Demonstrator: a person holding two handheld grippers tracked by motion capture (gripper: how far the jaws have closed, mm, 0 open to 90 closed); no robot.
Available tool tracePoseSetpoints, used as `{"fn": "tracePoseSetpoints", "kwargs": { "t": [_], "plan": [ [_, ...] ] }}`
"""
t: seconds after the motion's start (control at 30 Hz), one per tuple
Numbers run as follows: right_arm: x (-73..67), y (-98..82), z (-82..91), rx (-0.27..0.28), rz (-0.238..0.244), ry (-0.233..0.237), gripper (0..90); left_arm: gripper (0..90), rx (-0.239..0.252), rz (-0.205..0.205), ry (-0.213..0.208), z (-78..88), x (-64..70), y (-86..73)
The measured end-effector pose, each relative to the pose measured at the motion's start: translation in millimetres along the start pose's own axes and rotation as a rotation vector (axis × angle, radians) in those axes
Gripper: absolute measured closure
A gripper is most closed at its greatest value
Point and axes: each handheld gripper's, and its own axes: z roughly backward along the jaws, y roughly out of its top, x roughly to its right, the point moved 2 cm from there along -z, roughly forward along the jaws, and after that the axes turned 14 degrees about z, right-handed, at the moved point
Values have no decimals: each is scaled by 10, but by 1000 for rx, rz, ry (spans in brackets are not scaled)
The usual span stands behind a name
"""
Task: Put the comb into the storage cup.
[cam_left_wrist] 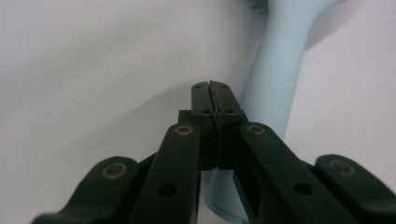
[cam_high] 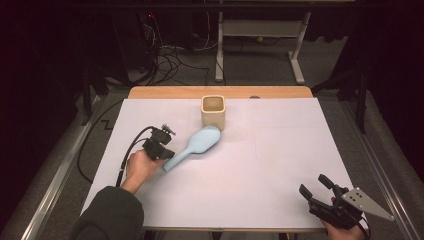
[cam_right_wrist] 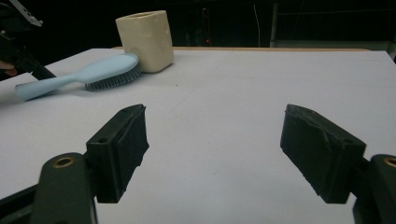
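A light blue hairbrush lies bristles down on the white table top, its head against a cream square cup at the back middle. My left gripper sits at the end of the brush handle, and its jaws are pressed together with nothing between them. In the left gripper view the shut gripper rests just left of the handle, close beside it. My right gripper stands open at the near right corner, far from the brush and the cup, with bare table between its fingers.
A white sheet covers the table, with a wooden strip along its far edge. Beyond it stand the legs of a white desk and loose cables on the floor. A cable trails from the left gripper.
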Motion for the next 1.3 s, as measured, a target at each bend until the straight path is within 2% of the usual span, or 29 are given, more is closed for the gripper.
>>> {"fn": "tracePoseSetpoints", "kwargs": {
  "t": [0.47,0.93,1.17,1.3],
  "plan": [
    [-1,1,-2,-1,2,1,239,891,14,-25,-12,34,117,-134],
    [-1,0,-2,-1,0,1,239,889,18,-67,-49,66,298,-268],
    [-1,1,-1,-1,0,0,239,880,25,-66,-72,85,358,-315],
    [-1,0,-1,-1,0,-1,239,867,28,-68,-69,100,371,-326]
  ]
}}
